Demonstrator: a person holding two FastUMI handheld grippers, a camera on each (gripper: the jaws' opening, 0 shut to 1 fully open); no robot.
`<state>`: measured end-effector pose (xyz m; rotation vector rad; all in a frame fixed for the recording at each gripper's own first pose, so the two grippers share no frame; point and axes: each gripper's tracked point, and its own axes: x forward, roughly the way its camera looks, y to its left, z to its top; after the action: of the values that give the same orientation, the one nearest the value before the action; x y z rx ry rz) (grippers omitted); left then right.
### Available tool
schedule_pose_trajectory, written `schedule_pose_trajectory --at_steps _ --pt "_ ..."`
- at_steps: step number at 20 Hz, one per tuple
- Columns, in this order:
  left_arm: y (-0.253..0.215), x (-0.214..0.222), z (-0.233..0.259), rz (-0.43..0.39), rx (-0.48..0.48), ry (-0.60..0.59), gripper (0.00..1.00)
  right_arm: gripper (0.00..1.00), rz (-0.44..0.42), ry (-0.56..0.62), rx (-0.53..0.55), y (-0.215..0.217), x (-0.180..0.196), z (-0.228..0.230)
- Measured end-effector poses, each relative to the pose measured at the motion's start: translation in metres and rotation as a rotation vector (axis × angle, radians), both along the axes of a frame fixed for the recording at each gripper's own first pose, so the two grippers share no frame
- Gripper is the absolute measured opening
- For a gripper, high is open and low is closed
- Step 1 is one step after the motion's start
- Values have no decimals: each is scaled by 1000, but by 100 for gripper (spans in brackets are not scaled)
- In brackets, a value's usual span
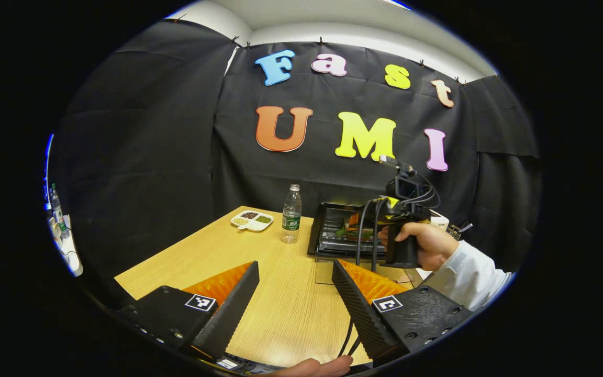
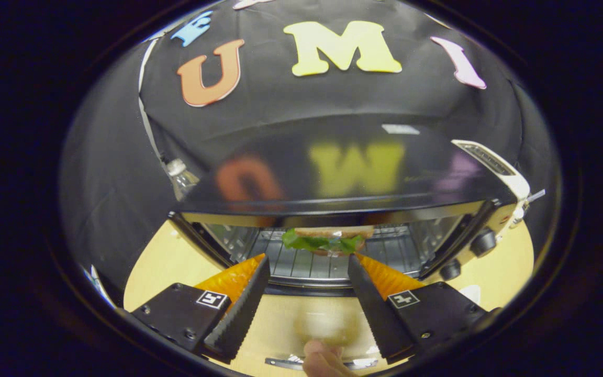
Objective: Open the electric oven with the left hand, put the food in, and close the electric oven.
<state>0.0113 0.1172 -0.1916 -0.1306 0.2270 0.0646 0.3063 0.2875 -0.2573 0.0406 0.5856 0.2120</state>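
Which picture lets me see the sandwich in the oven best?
The right gripper view: the sandwich sits close up on the oven rack, lettuce showing. In the left gripper view it is tiny and far off inside the oven.

Both grippers' jaws apart, empty.

Sandwich [image 2: 327,240] inside oven [image 2: 333,209]

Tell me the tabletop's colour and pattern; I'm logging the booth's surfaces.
Light wood with a fine straight grain, table, best in the left gripper view.
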Motion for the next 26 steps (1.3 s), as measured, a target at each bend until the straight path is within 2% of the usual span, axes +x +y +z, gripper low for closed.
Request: schedule_pose_trajectory --at_steps 1,2,3,6,7,11,12,13,14,17,18,19,26 --pt "-2 0 2 -2 2 -3 93 96 5 -27 8 -5 -9 14" --pt "-2 2 4 -2 5 -8 93 89 8 -63 20 -8 -17 29" --pt "-3 4 5 -2 9 -10 93 96 13 -105 30 -14 -28 46" --pt "-7 9 11 -8 19 -17 93 96 17 -229 40 -34 -66 91" --pt "-10 14 11 -11 24 -18 93 88 18 -272 44 -40 -79 105" --pt "-18 22 10 -24 41 -10 93 87 -28 -462 6 -78 -135 162" --pt "-25 29 8 -35 39 -6 93 87 -42 -515 -14 -89 -149 177" --pt "-32 35 6 -52 35 -3 93 96 -59 -563 -27 -100 -161 190" --pt "-40 39 4 -68 31 1 93 87 -68 -597 -29 -109 -173 200" --pt "-55 52 -2 -95 31 11 93 88 -57 -633 -5 -123 -209 213" --pt "-59 57 -7 -101 34 21 93 96 -55 -642 6 -129 -218 219" --pt "-66 61 -13 -108 34 30 93 96 -62 -652 8 -137 -226 225" --pt "-126 90 -74 -201 20 147 93 96 -177 -714 -69 -219 -261 232"
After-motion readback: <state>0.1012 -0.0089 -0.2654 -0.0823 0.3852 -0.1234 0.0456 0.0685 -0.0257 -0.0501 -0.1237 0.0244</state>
